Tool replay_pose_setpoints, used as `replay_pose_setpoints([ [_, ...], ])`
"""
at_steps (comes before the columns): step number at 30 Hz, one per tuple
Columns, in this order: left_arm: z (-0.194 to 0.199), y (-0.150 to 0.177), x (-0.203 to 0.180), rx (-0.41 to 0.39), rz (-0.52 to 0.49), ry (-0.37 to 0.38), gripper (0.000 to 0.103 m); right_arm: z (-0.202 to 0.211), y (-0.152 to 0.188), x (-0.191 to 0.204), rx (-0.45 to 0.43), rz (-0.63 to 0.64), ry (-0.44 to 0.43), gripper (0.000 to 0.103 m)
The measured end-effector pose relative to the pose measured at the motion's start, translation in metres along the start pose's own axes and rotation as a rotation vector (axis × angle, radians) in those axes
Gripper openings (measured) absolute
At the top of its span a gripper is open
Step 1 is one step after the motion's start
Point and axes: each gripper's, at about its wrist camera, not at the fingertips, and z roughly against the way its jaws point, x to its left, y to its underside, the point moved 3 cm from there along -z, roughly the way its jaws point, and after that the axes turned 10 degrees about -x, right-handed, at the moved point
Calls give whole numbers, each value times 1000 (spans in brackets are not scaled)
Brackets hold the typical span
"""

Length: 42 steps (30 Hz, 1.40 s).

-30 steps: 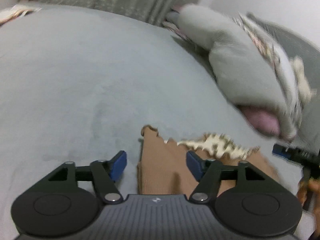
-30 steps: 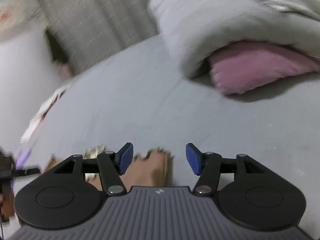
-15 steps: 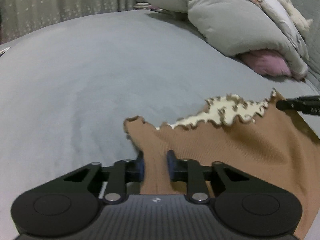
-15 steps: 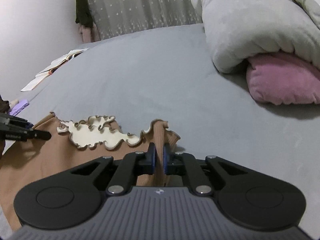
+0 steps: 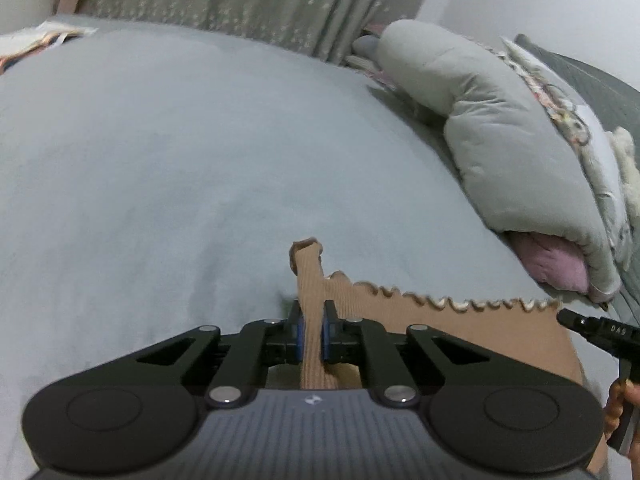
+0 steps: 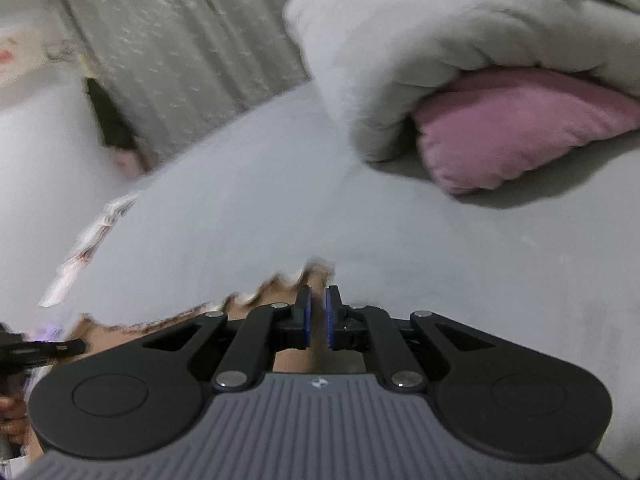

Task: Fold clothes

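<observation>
Left gripper [image 5: 311, 330] clamped on a strap of the brown top [image 5: 460, 326]; right gripper [image 6: 316, 320] pinched on its other scalloped corner. Stretched taut between both pairs of jaws, above the bed [image 5: 160, 180]. Likely a spreading or folding carry. Next: equal tension, both corners lowered together.

Each gripper [image 5: 311, 330] is built of black linkage arms, silver rivets and a ribbed grey housing bearing a small white logo. Blue pads [image 6: 306, 316] are fitted inside the fingers, seemingly ridged.
</observation>
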Motion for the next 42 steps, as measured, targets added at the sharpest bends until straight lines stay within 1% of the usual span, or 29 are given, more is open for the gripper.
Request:
replay_pose_setpoints([
  [3,-1,-1,9,5,49,-10,9,-4,8,-5,25,38,38,7],
  [4,3,0,6,0,41,-14,9,-2,9,-3,22,50,35,9],
  [6,14,2,-2,-11,16,-21,9,6,11,2,27,53,-24,19],
  [7,19,4,-6,-17,4,-25,9,10,11,5,34,46,-42,31],
  [8,25,5,-9,-23,-8,-29,10,13,11,6,37,48,-43,36],
  [13,51,11,-28,-53,-69,-48,11,30,16,22,51,134,-7,36],
  [14,56,12,-32,-59,-81,-52,12,35,17,27,53,149,-15,36],
  [15,62,14,-36,-65,-93,-55,16,43,20,34,58,174,-30,37],
  [18,77,17,-48,-83,-129,-67,34,68,28,58,70,247,-75,39],
  [21,93,21,-59,-100,-166,-78,34,80,38,86,76,272,-126,42],
  [22,96,30,-71,-98,-150,-65,34,83,44,99,84,281,-150,42],
  [24,93,46,-90,-86,-107,-36,34,88,57,121,97,298,-188,42],
  [26,81,66,-106,-45,-100,-36,31,86,81,136,124,342,-168,42],
  [27,74,73,-111,-24,-109,-45,27,80,99,135,150,380,-123,42],
  [28,62,83,-110,-22,-148,-91,17,75,113,128,150,409,-96,41],
  [29,56,85,-106,-24,-161,-106,15,74,117,120,125,412,-103,40],
  [30,53,84,-95,-24,-127,-91,13,74,116,109,97,383,-116,39],
  [31,52,80,-85,-15,-65,-74,7,74,113,97,84,337,-114,25],
  [32,51,76,-79,-3,-26,-74,2,74,107,92,91,309,-86,11],
  [33,50,72,-74,10,10,-75,1,74,104,90,98,304,-63,9],
  [34,54,66,-69,21,40,-70,4,75,100,90,107,303,-43,10],
  [35,65,62,-68,13,32,-72,7,82,92,91,117,296,-3,18],
  [36,76,58,-67,0,19,-75,20,95,84,91,114,287,31,28],
  [37,97,58,-68,-35,-23,-83,37,111,77,90,101,280,49,56],
  [38,119,57,-69,-73,-70,-90,45,126,73,87,93,259,55,80],
  [39,140,62,-66,-88,-87,-95,59,139,71,82,91,223,49,86],
  [40,153,69,-62,-88,-81,-93,63,153,69,76,88,188,42,88],
  [41,162,77,-55,-77,-52,-85,63,162,68,70,91,146,35,88],
  [42,172,84,-49,-65,-21,-75,64,166,70,59,101,70,30,88],
])
